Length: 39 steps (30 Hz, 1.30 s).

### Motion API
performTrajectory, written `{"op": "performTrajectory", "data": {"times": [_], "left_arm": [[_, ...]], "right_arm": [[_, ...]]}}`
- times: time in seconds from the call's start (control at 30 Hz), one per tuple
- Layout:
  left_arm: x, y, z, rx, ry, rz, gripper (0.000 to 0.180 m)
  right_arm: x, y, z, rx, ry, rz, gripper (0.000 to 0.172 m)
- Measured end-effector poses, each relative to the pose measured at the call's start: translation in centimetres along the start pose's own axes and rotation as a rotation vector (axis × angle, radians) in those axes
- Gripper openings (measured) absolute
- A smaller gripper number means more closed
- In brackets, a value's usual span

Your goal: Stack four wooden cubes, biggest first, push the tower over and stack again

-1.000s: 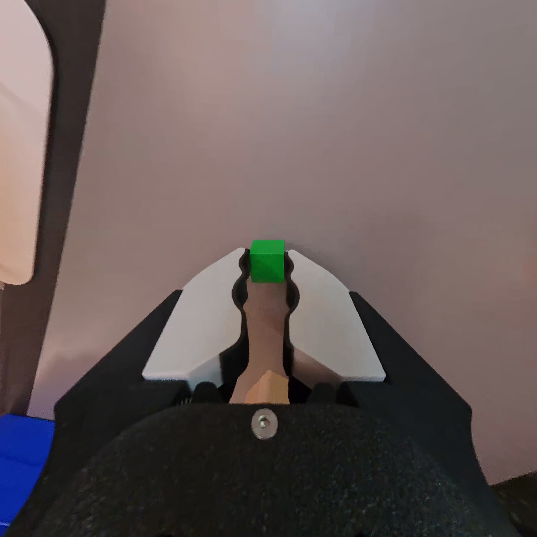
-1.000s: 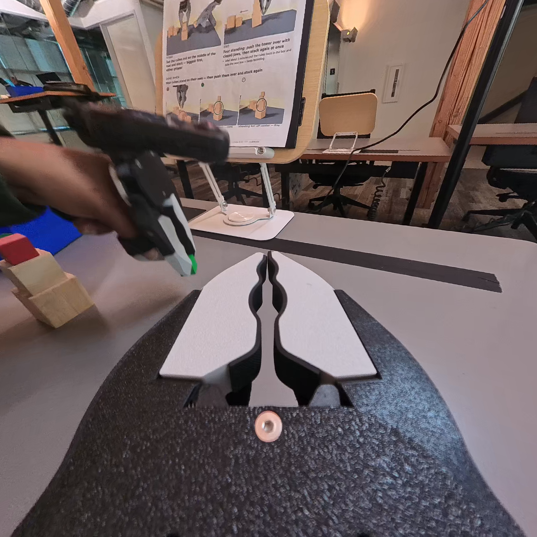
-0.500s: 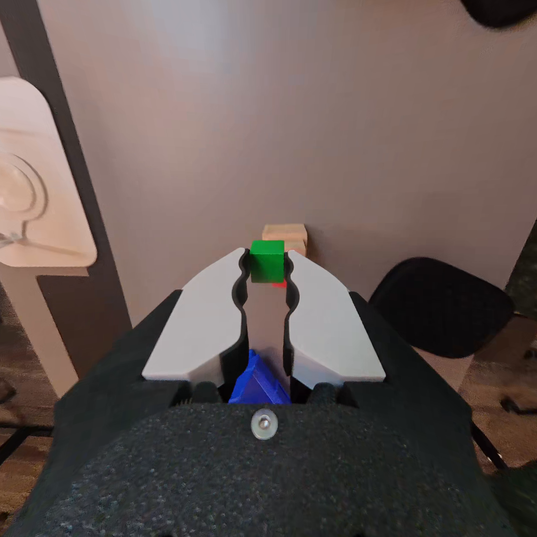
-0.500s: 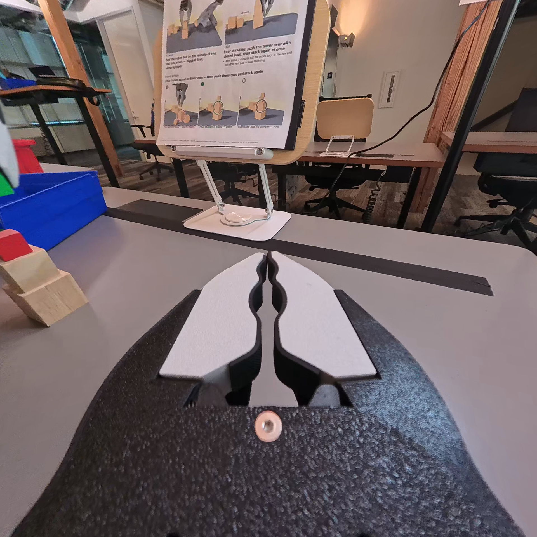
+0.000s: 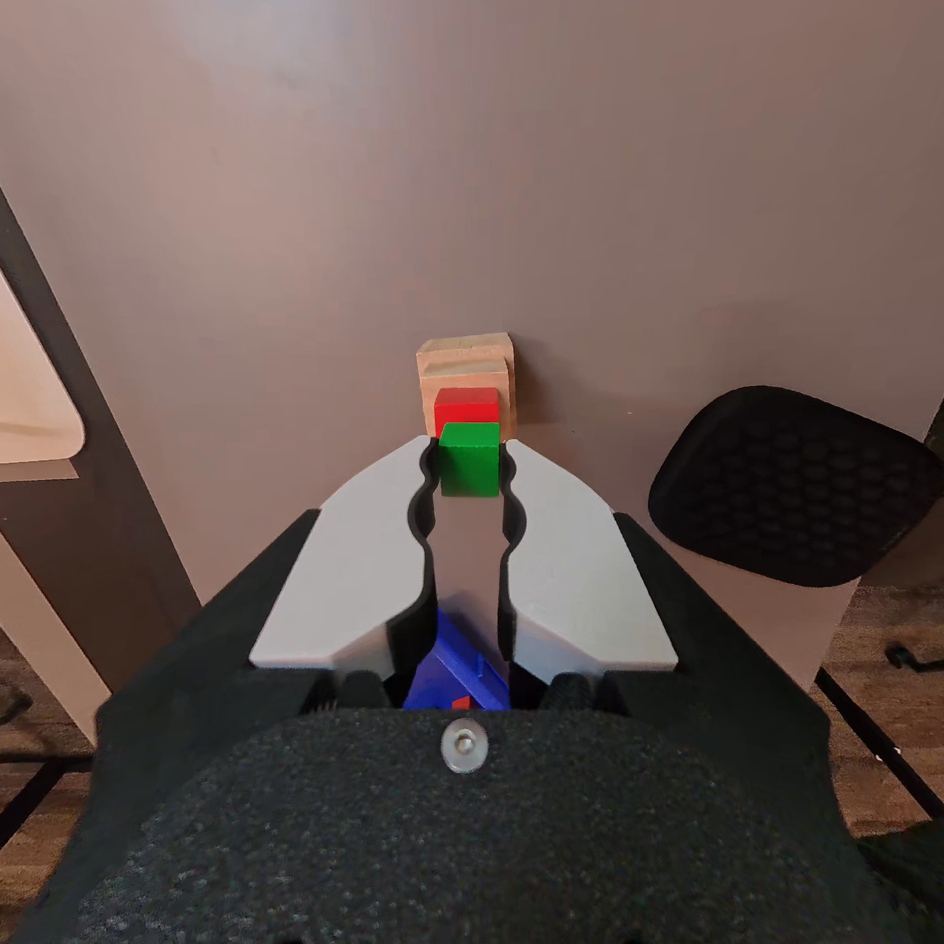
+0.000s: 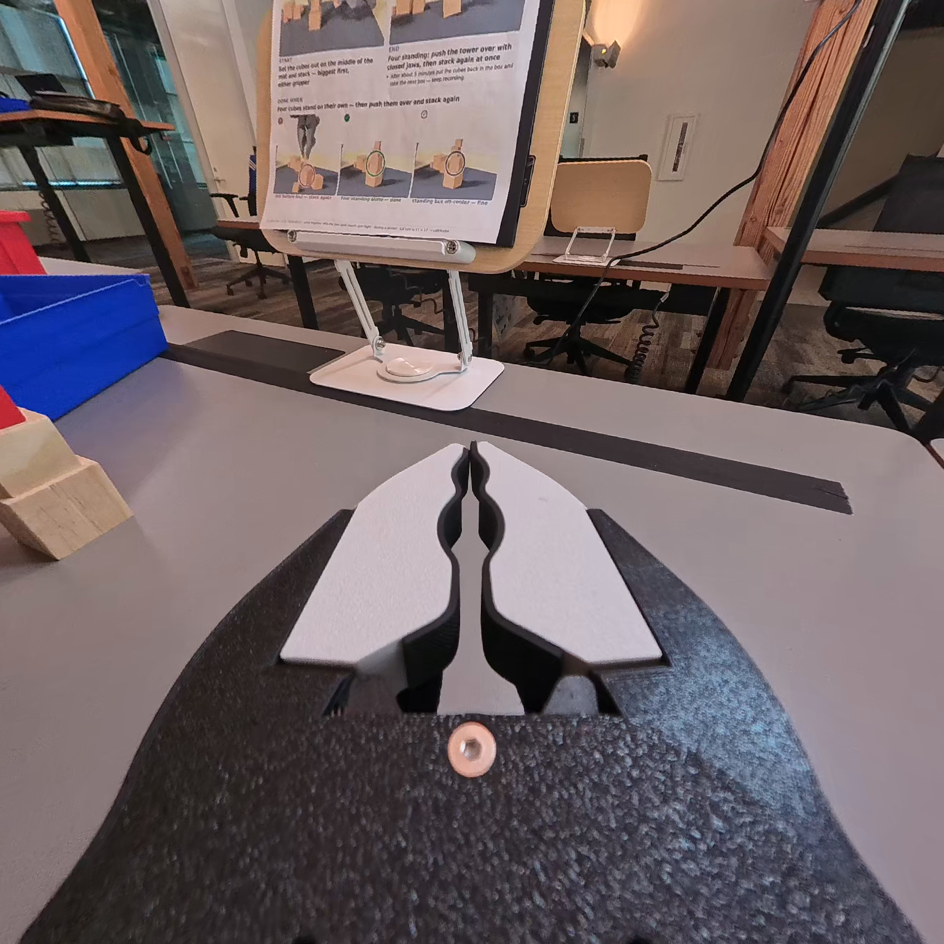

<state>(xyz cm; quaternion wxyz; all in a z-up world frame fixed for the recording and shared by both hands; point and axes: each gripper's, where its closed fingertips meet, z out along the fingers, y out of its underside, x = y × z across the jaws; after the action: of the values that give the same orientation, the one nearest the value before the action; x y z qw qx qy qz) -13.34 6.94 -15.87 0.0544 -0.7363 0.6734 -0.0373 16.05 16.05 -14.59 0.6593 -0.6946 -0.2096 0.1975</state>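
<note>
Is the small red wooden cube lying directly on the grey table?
No, the small red wooden cube sits on two stacked plain wooden blocks.

Your left gripper (image 5: pixel 469 462) points steeply down, both pads pressed on a green cube (image 5: pixel 469 466) at the fingertips. Your right gripper (image 6: pixel 470 452) sits low and level, tips touching, nothing between them.

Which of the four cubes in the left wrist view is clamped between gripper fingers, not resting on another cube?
The small green wooden cube: the left gripper grips it above the red cube and two plain wooden cubes.
</note>
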Motion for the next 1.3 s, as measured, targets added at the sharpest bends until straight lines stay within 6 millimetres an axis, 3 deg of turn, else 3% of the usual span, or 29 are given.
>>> {"op": "performTrajectory", "data": {"times": [0.93, 1.13, 1.3], "left_arm": [[-0.1, 0.0, 0.5, -0.029, -0.012, 0.007, 0.024], [-0.1, 0.0, -0.7, 0.028, -0.049, -0.004, 0.025], [-0.4, -0.7, -3.1, 0.259, -0.136, -0.054, 0.017]], "right_arm": [[0.0, 0.1, 0.0, -0.005, -0.001, 0.003, 0.002], [0.1, 0.0, 0.0, -0.003, 0.002, 0.002, 0.002], [0.2, -0.3, -0.2, 0.013, 0.010, 0.005, 0.001]]}}
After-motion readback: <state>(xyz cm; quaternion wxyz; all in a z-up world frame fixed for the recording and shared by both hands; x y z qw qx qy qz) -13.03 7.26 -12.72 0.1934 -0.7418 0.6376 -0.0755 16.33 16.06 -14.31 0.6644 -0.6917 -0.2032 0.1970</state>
